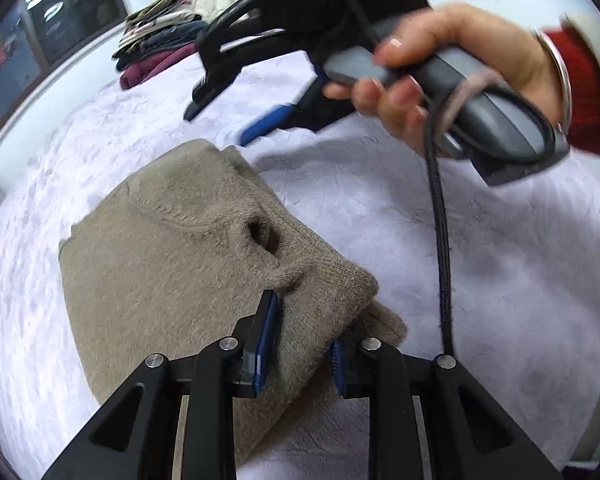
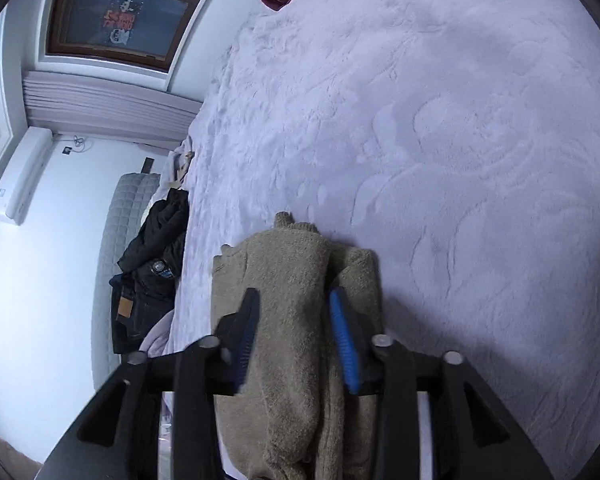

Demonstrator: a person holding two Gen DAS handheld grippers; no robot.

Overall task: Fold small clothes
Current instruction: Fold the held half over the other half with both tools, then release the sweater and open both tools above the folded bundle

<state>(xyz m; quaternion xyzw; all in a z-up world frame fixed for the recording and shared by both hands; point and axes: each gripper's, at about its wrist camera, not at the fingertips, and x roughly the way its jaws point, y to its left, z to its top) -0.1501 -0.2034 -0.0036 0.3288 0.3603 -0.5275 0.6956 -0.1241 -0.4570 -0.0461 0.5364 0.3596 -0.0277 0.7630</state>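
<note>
The left gripper (image 1: 304, 344) pinches the beige sweater (image 1: 172, 248), stretching toward the frame's upper left (right gripper (image 2: 296, 340) unclear)

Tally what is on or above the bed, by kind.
Grippers: 2, the left gripper and the right gripper
Beige knit garment: 1
Pile of clothes: 1
Right hand: 1
Total: 5

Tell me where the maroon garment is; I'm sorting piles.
In the left wrist view, the maroon garment lies upper left on the white bedspread, beside the stack of clothes.
</note>
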